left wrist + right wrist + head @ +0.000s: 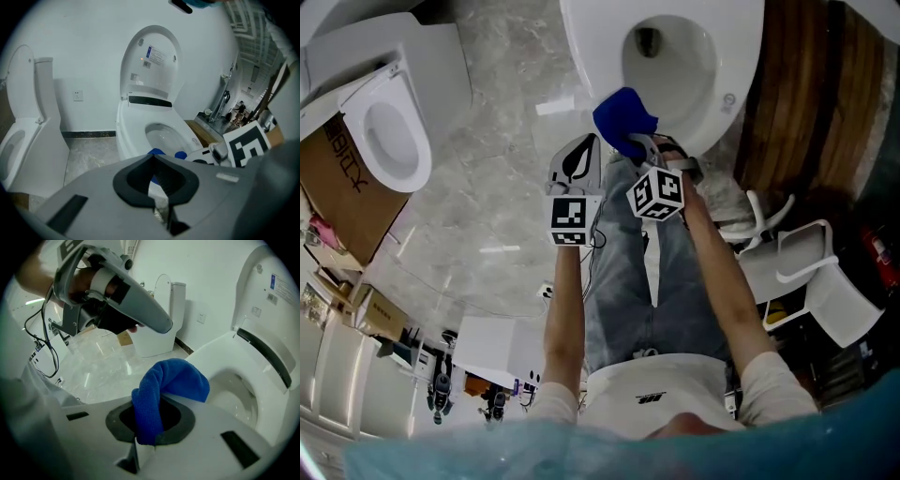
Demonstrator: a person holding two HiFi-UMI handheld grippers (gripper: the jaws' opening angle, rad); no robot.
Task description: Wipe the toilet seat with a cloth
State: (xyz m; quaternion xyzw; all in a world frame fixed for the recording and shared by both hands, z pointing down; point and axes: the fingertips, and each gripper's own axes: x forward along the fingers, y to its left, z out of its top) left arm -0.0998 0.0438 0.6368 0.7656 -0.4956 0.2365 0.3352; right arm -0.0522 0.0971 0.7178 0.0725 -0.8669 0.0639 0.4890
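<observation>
**Cloth at the front of the seat, ready to wipe**

The right tool (639,148) is clamped on a bunched blue microfibre cloth (171,380). A rounded fold of it bulges out beyond the jaws. In the head view the cloth sits at the near front edge of the white oval toilet seat (733,66). I cannot tell whether it touches the seat yet. The white hinged lid (150,61) stands upright, so the ring is exposed. The left tool (157,180) hangs just beside the right one, with its jaws together and nothing between them.

The wipe should go best if the bulging fold, not the hard jaw tips, is pressed flat onto the ring. It can then be drawn round the curve in one steady pass with a firm grip. The fold should be kept off the inner bowl (667,66), since loose fabric could dip in.
</observation>
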